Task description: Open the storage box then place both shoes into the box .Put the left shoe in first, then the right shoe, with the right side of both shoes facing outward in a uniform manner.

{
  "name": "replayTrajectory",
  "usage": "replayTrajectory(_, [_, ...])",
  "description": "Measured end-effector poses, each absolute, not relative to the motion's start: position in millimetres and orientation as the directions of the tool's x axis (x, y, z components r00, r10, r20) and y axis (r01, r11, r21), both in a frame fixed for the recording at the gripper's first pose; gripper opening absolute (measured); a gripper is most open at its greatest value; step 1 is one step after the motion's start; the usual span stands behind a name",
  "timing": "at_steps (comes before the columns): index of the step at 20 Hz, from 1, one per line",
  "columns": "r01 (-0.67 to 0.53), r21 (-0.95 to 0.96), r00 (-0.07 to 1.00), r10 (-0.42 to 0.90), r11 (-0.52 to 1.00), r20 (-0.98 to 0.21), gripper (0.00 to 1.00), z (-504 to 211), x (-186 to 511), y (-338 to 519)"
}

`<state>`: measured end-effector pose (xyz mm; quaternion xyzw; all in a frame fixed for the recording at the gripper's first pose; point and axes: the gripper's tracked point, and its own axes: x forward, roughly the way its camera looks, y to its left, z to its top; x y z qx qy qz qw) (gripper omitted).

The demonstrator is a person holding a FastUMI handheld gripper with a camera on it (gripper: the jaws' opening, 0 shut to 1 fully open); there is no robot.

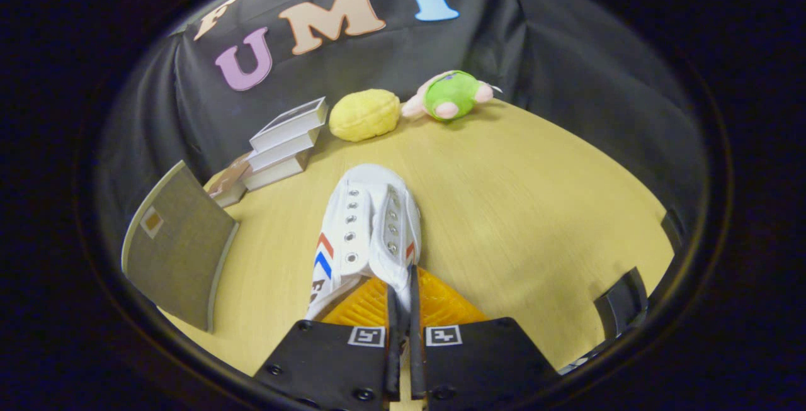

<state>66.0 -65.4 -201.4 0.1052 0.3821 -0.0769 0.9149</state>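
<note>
Spanning everything ahead of the fingers, the wooden bench [516, 209] carries all the items. Grey box lid or flap [179, 244] stands tilted, off to the left of the fingers, near the bench edge. White shoe [368, 228] with red and blue stripes lies straight ahead, toe pointing away, heel end toward the fingers. Fingers [403, 285] are nearly together, clenched on a thin edge of the shoe's fabric at the opening; both pads appear to press it, the orange insole just beneath them. Whether the shoe is lifted or resting on the bench, cannot tell. Stack of white books [283, 143] sits beyond and left of the shoe, close to the booth wall. Yellow plush lump [365, 115] is just beside the books, farther ahead. Green and pink plush toy [450, 95] lies just right of the yellow one, far beyond the fingers.
</note>
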Motion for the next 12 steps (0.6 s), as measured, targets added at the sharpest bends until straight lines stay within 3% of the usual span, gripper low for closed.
replayTrajectory(6, [0.291,0.442,0.735,0.097,0.848,-0.671,0.10,-201.7,68.2,-67.2])
replayTrajectory(12, [0.326,0.628,0.771,0.186,0.706,-0.610,0.07,-192.8,66.0,-62.0])
